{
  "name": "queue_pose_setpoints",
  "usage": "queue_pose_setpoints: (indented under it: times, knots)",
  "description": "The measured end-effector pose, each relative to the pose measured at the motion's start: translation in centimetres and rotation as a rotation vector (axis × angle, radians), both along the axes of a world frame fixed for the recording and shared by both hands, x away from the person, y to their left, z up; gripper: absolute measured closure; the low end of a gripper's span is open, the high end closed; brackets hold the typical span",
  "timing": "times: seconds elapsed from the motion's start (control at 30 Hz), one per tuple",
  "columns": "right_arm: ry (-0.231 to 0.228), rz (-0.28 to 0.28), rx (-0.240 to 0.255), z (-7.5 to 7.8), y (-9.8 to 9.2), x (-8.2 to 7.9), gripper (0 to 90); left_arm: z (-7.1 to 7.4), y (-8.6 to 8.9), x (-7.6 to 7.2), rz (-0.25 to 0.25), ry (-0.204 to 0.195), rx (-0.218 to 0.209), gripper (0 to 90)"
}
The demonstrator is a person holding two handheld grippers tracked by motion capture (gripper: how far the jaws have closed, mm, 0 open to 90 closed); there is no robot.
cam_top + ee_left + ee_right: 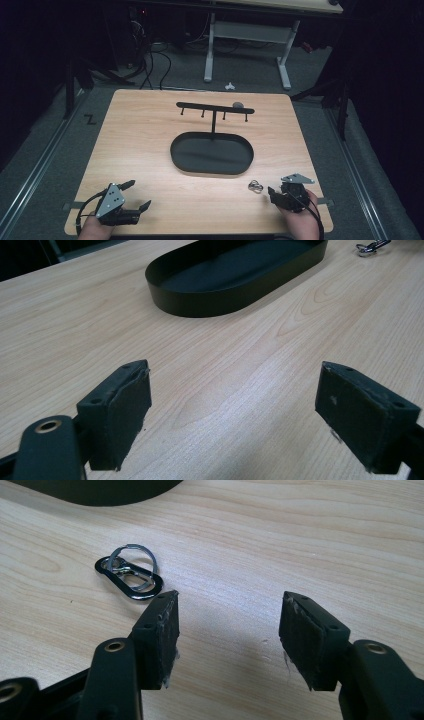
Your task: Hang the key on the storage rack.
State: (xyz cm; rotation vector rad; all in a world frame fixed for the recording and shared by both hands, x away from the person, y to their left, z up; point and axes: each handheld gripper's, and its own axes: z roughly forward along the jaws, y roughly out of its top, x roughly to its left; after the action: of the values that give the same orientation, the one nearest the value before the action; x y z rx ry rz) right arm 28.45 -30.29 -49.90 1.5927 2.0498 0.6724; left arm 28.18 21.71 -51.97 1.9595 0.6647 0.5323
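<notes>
Right gripper view: carabiner (pixel 130 573) lies just beyond the right gripper (pixel 227 630), jaws apart, empty.

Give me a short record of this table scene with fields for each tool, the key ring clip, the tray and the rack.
left tool: open, nothing between its jaws, near the table's front left corner
right tool: open, nothing between its jaws, beside the clip
key ring clip: lies flat on the table, outside the tray, untouched
tray: black, oval, nothing visible inside
rack: black T-shaped stand with hooks, behind the tray, nothing hanging
</notes>
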Motion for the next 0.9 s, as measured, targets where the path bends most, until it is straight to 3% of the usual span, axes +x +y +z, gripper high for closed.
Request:
queue_pose_setpoints:
  times: [0.13, 0.3, 0.9]
  knots:
    - [0.031, 0.025, -0.033, 0.1, 0.2, 0.4, 40.3, 0.0, 0.0, 0.0, 0.001, 0.003, 0.0, 15.2]
    - [0.049, 0.031, -0.037, 0.7, 0.0, 0.7, 39.5, 0.1, 0.0, 0.0, -0.003, -0.001, 0.0, 15.2]
    - [0.223, 0.113, -0.124, 1.6, 0.6, 2.2, 36.3, 0.0, -0.1, 0.0, -0.003, 0.002, 0.0, 15.3]
